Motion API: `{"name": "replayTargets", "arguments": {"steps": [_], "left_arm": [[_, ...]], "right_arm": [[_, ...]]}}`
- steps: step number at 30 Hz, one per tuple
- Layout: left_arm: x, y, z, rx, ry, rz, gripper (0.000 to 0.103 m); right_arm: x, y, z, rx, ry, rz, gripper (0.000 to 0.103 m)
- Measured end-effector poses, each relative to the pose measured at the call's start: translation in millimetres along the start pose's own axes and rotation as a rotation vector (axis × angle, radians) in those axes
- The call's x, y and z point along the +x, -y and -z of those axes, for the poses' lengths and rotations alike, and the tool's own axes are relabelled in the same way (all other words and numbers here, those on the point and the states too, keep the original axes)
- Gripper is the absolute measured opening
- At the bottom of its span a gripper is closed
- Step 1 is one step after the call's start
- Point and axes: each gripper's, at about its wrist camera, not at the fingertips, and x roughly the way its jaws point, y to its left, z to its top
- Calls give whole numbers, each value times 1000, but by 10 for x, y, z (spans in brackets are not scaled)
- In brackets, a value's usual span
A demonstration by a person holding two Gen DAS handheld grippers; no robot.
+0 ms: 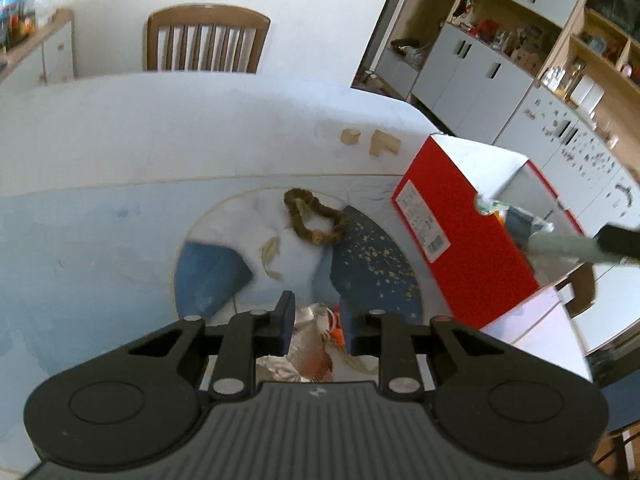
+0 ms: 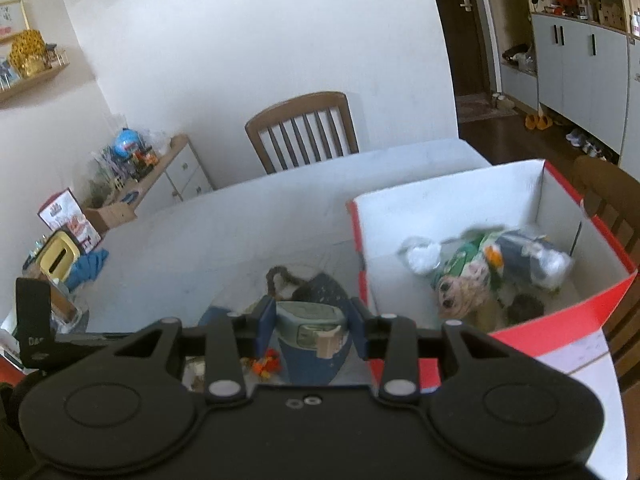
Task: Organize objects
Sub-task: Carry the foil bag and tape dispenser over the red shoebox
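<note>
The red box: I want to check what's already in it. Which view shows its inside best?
The right wrist view: it looks into the red box at the stuffed toy. The left wrist view shows mostly its red outer side.

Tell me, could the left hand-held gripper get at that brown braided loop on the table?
Probably yes: the brown braided loop lies in the open ahead, but the left hand-held gripper already has a crinkled silver wrapper between its fingers.

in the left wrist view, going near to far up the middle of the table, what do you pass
foil wrapper between the left hand-held gripper's fingers → pale scrap → brown braided loop → two wooden blocks → chair
</note>
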Motion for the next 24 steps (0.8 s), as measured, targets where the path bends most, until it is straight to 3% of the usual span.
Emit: {"name": "replayTargets", "arguments": {"steps": [5, 6, 8, 9, 10, 21, 24], "left_arm": [[-1, 52, 87, -30, -34, -43, 25], [-12, 80, 126, -28, -41, -53, 31], [-17, 137, 200, -16, -46, -79, 55], [-10, 167, 241, -9, -41, -100, 76], [-2, 191, 272, -7, -31, -120, 81], [518, 273, 418, -32, -98, -211, 81], [568, 264, 434, -39, -97, -239, 76]], "right_arm": [[-18, 214, -100, -3, -6, -23, 38], [-22, 251, -120, -2, -6, -30, 38], [-18, 307, -147, 0, -4, -38, 38], [-10, 341, -161, 3, -5, -43, 38], [-4, 360, -169, 6, -7, -48, 38], [-12, 621, -287, 7, -9, -66, 38], [-15, 715, -323, 9, -9, -67, 38]]}}
